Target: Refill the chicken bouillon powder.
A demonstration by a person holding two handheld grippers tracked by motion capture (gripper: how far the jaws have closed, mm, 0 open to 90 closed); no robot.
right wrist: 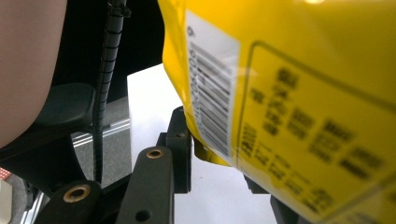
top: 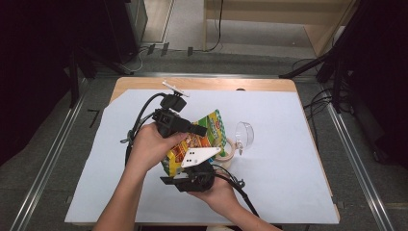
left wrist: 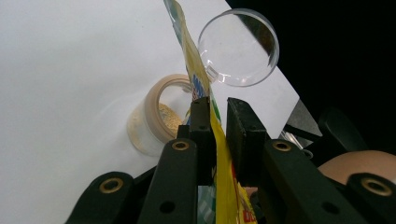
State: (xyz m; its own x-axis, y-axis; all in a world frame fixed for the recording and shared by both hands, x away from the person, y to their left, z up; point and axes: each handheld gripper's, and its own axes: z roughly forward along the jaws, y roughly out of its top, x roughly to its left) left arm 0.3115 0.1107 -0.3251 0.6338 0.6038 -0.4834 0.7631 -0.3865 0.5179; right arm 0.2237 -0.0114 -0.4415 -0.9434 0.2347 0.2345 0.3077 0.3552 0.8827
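Observation:
A yellow and green snack bag [top: 204, 137] hangs above the table between both grippers. My left gripper [top: 199, 130] comes in from the left and is shut on the bag's upper edge. In the left gripper view the thin yellow bag [left wrist: 219, 158] runs between the black pads [left wrist: 201, 121] of that gripper [left wrist: 218, 107]. My right gripper [top: 175, 177], with its grey plate on top, grips the bag's lower end from below. In the right gripper view the barcoded back of the bag [right wrist: 289, 107] sits in the right gripper [right wrist: 217, 154], whose right jaw is hidden behind the bag.
A small jar with a tan rim [top: 227, 149] [left wrist: 156, 119] holds yellowish crumbs just below the bag. A clear round cup [top: 244, 134] [left wrist: 238, 46] lies beside the jar. White paper [top: 288, 183] covers the wooden table [top: 216, 84]. Dark stands flank both sides.

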